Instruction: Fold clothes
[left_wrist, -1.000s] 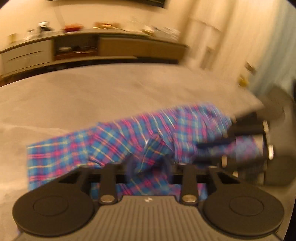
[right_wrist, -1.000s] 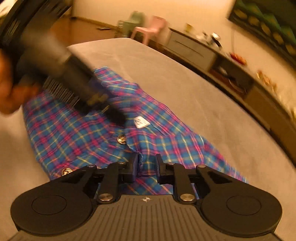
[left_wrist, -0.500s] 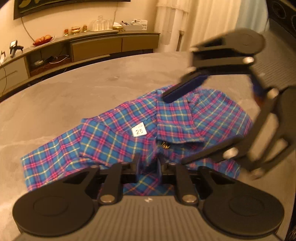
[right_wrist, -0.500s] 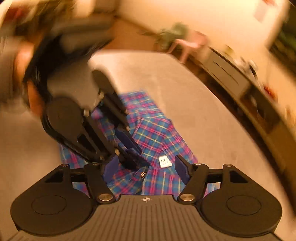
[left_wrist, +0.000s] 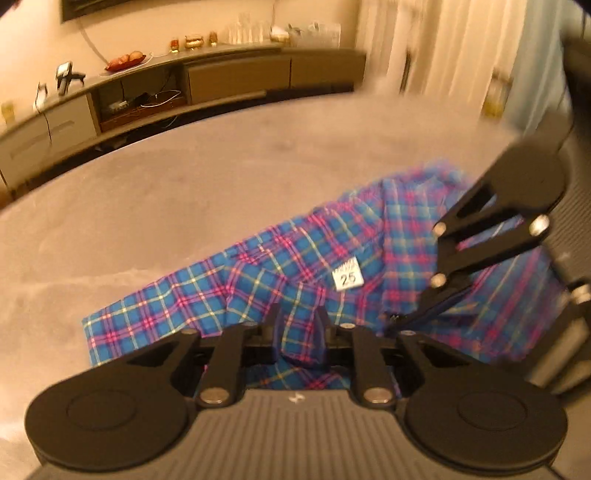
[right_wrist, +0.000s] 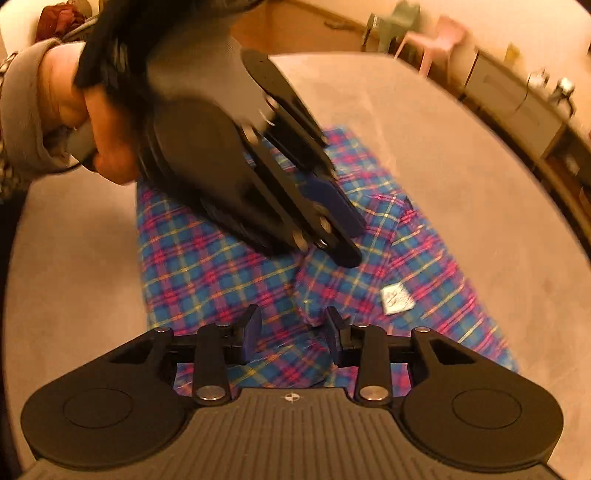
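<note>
A blue and pink plaid shirt (left_wrist: 295, 258) lies crumpled on a grey padded surface (left_wrist: 184, 177), its white size label (left_wrist: 347, 277) facing up. My left gripper (left_wrist: 298, 325) is shut on a fold of the shirt's near edge. In the right wrist view the same shirt (right_wrist: 207, 266) and label (right_wrist: 397, 300) show below my right gripper (right_wrist: 293, 326), which stands partly open just above the cloth, with a raised fold near its right finger. A hand (right_wrist: 103, 147) holds the left gripper (right_wrist: 351, 240) low over the shirt. The right gripper's linkage (left_wrist: 491, 236) crosses the left wrist view.
A long sideboard (left_wrist: 221, 81) with small items runs along the far wall, next to pale curtains (left_wrist: 443, 55). A pink chair (right_wrist: 443, 40) and a grey cabinet (right_wrist: 517, 99) stand past the surface's (right_wrist: 424, 129) far edge. Bare grey surface surrounds the shirt.
My right gripper let go of the shirt, opened wide, then narrowed to half open over the cloth. The left gripper kept its hold and shifted along the shirt.
</note>
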